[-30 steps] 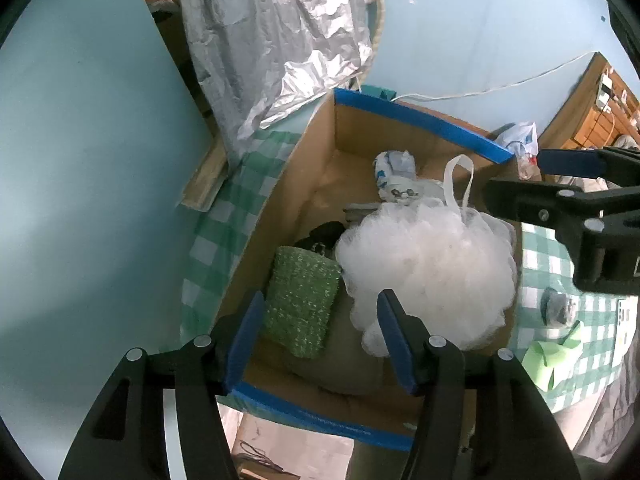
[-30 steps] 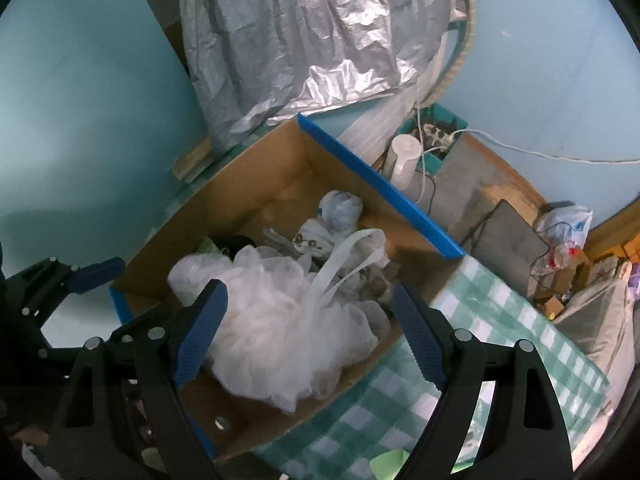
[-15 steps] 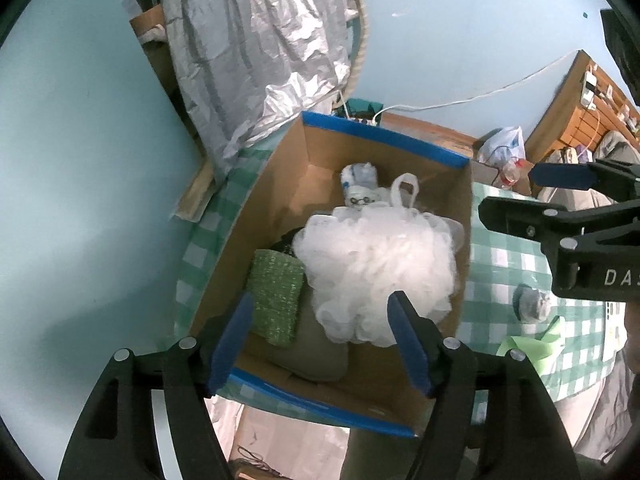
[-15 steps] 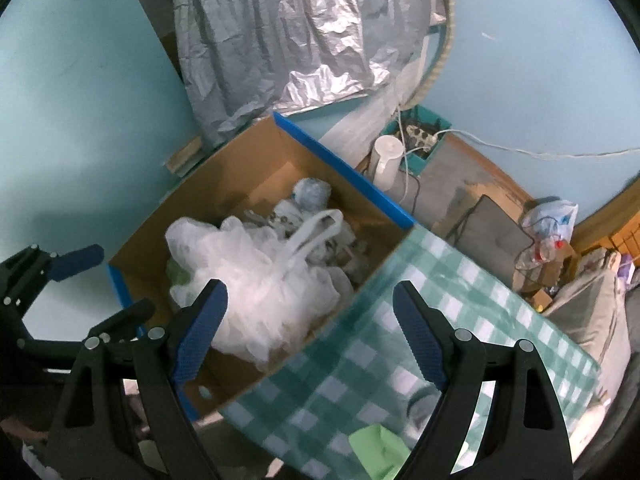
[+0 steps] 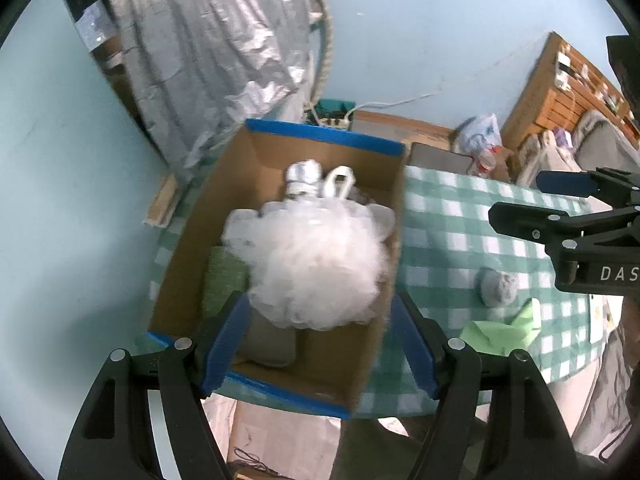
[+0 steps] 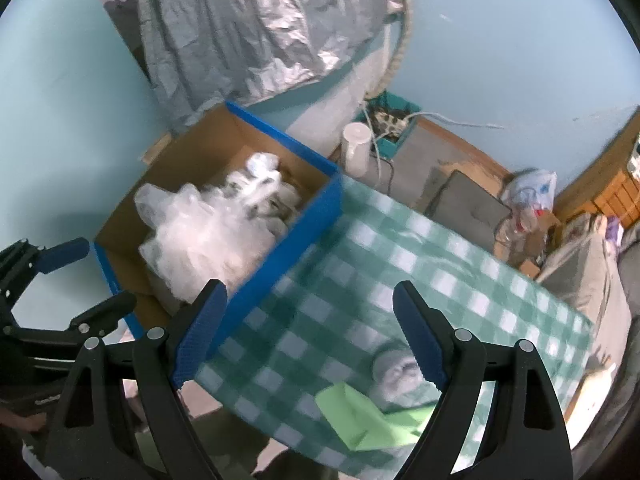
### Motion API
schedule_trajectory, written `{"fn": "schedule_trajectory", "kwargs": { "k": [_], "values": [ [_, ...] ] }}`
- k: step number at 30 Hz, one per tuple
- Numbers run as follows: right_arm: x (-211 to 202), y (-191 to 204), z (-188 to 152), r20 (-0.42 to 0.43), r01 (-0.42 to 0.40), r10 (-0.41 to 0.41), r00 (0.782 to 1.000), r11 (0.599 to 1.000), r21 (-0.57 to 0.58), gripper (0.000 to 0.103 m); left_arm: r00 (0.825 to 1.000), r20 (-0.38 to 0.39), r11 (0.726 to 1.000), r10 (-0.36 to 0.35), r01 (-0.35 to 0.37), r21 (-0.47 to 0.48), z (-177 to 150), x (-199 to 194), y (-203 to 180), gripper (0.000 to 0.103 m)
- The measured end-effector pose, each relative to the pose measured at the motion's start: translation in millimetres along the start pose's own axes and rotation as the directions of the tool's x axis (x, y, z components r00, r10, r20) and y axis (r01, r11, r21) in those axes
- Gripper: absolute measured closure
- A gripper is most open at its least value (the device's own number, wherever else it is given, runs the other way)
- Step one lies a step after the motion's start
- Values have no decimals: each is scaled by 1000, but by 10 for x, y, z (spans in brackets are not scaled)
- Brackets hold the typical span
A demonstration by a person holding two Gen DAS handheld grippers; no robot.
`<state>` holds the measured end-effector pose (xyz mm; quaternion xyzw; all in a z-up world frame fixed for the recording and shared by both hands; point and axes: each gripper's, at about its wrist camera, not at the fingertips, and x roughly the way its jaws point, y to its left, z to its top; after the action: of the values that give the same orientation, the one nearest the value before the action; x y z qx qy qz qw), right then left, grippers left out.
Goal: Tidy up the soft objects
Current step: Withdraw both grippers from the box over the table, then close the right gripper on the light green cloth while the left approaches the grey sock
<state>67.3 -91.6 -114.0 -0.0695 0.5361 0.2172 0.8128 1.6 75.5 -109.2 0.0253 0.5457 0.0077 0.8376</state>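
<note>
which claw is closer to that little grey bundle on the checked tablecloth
Right. The right claw hangs just above the grey bundle, one finger overlapping it. The left claw is off over the cardboard box.

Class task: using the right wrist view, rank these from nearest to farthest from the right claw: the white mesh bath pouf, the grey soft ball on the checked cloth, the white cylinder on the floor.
1. Grey soft ball: on the checked cloth, beside the right claw's right finger.
2. White mesh bath pouf: in the cardboard box, upper left.
3. White cylinder: on the floor beyond the box.
</note>
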Motion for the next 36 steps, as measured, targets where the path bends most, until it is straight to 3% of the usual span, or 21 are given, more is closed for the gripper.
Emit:
{"fn": "schedule_trajectory", "kwargs": {
  "k": [19,36],
  "values": [
    [-117,-870,-821,-68,91,-82,994,985,149,18,996,-55,976,-72,81,201,-148,201,-1016,28],
    [505,-1138,-1554,-178,74,-37,983,975,209,18,987,-144,936,-73,118,331,-401,698,-1421,28]
  ]
}}
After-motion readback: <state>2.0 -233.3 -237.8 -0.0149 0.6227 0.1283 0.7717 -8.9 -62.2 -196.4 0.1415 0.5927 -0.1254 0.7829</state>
